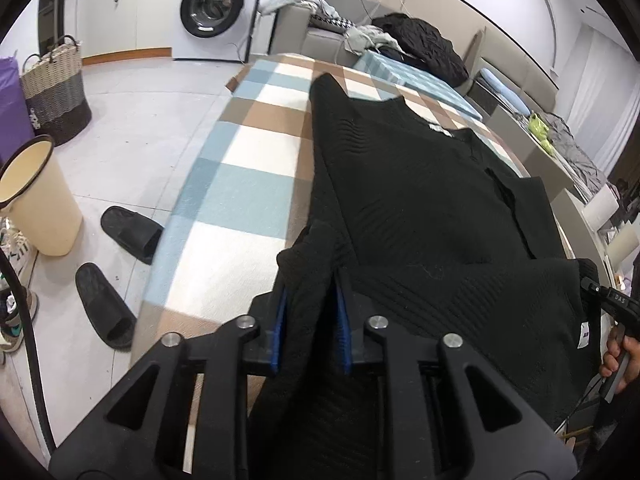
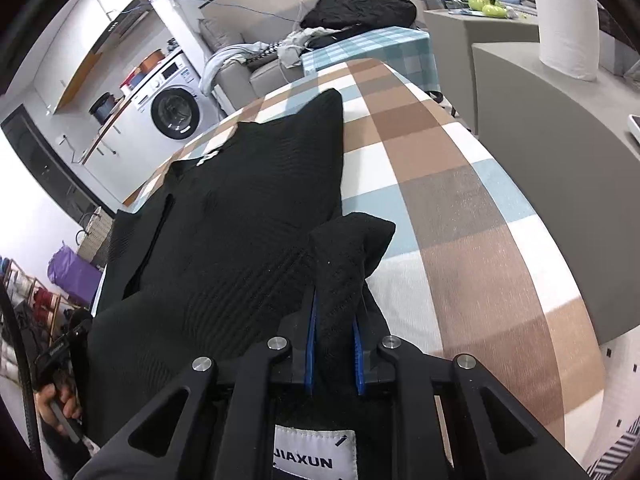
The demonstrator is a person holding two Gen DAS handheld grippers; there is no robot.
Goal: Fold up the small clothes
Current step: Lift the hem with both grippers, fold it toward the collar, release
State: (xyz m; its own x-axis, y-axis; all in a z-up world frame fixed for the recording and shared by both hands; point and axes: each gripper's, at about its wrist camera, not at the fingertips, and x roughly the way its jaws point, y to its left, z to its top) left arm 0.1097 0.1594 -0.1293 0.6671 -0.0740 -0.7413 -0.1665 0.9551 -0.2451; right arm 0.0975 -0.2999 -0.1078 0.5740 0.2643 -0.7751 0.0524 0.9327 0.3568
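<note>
- Left tongs (image 1: 310, 312): clamped on a bunched near corner of the black knit garment (image 1: 420, 200); fabric fills the gap between the blue pads (image 1: 282, 332).
- Garment lies flat on the plaid-covered surface (image 1: 240, 184), long axis running straight away from us; the far corners sit well ahead of both tongs.
- Right tongs (image 2: 335, 340): clamped on the other near corner, knit wadded between the pads; a white label (image 2: 315, 454) hangs just below them.
- We hold the near hem at both ends, each hand equally close to its own corner.
- Our read: the next move is carrying the hem forward along that axis toward the far edge; keep both sides level or the fold skews.
</note>
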